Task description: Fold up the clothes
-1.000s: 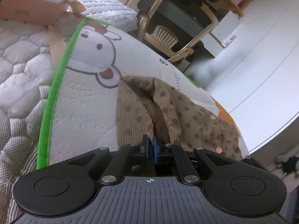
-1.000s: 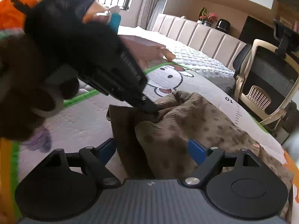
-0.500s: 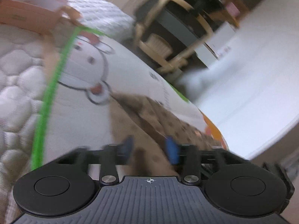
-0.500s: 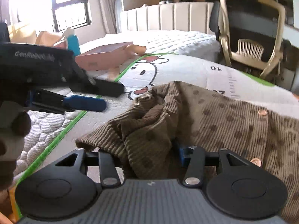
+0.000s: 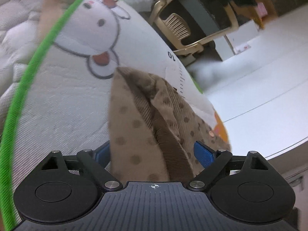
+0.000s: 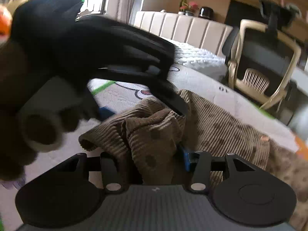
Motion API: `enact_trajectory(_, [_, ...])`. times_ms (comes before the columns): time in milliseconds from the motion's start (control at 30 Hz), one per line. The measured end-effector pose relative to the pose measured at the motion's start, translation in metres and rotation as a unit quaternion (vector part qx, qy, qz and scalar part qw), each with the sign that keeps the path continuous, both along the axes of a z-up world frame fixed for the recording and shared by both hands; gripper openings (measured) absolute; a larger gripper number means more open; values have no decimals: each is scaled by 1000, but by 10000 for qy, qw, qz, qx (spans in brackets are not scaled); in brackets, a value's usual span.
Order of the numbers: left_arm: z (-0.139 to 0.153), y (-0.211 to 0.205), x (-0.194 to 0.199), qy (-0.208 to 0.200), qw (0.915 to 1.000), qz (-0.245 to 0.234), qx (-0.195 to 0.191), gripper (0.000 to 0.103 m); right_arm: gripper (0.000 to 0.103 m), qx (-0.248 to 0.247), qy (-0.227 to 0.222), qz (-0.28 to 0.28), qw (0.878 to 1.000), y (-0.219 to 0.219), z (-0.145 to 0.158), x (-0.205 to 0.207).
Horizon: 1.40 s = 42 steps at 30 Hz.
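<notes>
— On the bed, what covers the surface?

— A white play mat (image 5: 63, 104) with a bright green border and a cartoon animal face printed on it. Past the mat's green edge lies the quilted white mattress (image 5: 13, 30). Beyond the mattress, in the right wrist view, stands a cream padded headboard (image 6: 184, 28) with a plant and a dark pot on the ledge behind it.

— And where is the garment relative to that mat?

— The brown spotted corduroy garment (image 5: 134, 119) lies on the mat, just below the cartoon face, bunched into upright folds at the near end and spreading flat toward the mat's far side, where small copper buttons show.

— What else is in the room?

— A cream-framed office chair (image 5: 194, 19) with dark mesh stands just off the mat's edge, on a pale floor. A window shows at the top of the right wrist view.

— The left gripper (image 5: 154, 154)?

— Its jaws have just been opening and stand wide. A fold of the garment rises between the blue pads, but the pads do not press it.

— The right gripper (image 6: 152, 159)?

— Closed down onto a thick bunch of the corduroy; the one blue pad that shows is pressed against the fabric. The left gripper's black body reaches across above it, its fingers beside the same bunched folds.
</notes>
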<state>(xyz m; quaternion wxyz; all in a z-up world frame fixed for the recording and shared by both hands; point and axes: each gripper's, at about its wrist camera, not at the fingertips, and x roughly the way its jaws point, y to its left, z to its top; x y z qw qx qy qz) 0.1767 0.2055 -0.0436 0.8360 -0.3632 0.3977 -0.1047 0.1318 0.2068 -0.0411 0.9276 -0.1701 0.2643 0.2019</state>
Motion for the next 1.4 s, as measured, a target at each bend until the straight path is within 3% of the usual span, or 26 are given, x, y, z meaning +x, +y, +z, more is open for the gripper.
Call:
enact_trajectory(67, [5, -12, 3, -34, 9995, -46, 299, 37, 57, -317, -295, 9, 9991, 6, -3, -6])
enact_trajectory(167, [15, -27, 4, -187, 9972, -144, 706, 26, 58, -507, -662, 22, 9965, 10, -3, -13])
enact_trajectory(233, [23, -32, -1, -329, 9958, -219, 826, 24, 56, -430, -655, 34, 9969, 8, -2, -12])
enact_trajectory(300, [28, -34, -5, -415, 9953, -289, 829, 23, 41, -314, -595, 60, 9977, 5, 0, -12])
enact_trajectory(433, [42, -43, -8, -516, 9941, -373, 884, 21, 33, -42, -735, 16, 9973, -8, 14, -22])
enact_trajectory(533, [70, -67, -10, -775, 9903, -569, 1008, 21, 31, 218, -1042, -173, 9942, -33, 35, -40])
enact_trajectory(733, [132, -172, -10, -1545, 9648, -1604, 1401, 21, 30, 1046, -1433, -1153, 9774, -136, 73, -72])
enact_trajectory(833, [143, -230, 2, -1701, 9493, -2306, 1295, 33, 30, 1484, -1087, -1846, 9654, -196, 67, -71])
enact_trajectory(900, [148, -246, 6, -1825, 9440, -2565, 986, 49, 30, 1730, -543, -2291, 9564, -235, 46, -60])
enact_trajectory(933, [152, -248, 4, -1961, 9409, -2598, 931, 57, 30, 1836, -256, -2483, 9508, -250, 34, -55])
enact_trajectory(1000, [159, -240, -1, -2255, 9363, -2434, 1152, 81, 30, 2071, 228, -2765, 9382, -274, 9, -46])
enact_trajectory(1033, [161, -231, -4, -2351, 9356, -2250, 1369, 83, 30, 2214, 339, -2807, 9333, -281, 3, -45])
enact_trajectory(1100, [156, -214, -5, -2359, 9365, -1823, 1847, 85, 33, 2366, 402, -2851, 9280, -290, -2, -43])
enact_trajectory(1133, [149, -205, -3, -2231, 9394, -1604, 2051, 86, 35, 2252, 325, -2852, 9310, -289, 2, -42])
enact_trajectory(1200, [123, -192, 1, -1857, 9465, -1383, 2247, 87, 49, 2023, 170, -2855, 9366, -288, 10, -39])
enact_trajectory(1300, [74, -183, 8, -1166, 9606, -1424, 2082, 87, 55, 1586, -38, -2876, 9445, -285, 21, -33])
enact_trajectory(1400, [34, -189, 8, -746, 9657, -1553, 1944, 87, 59, 1021, -268, -2937, 9500, -277, 39, -26])
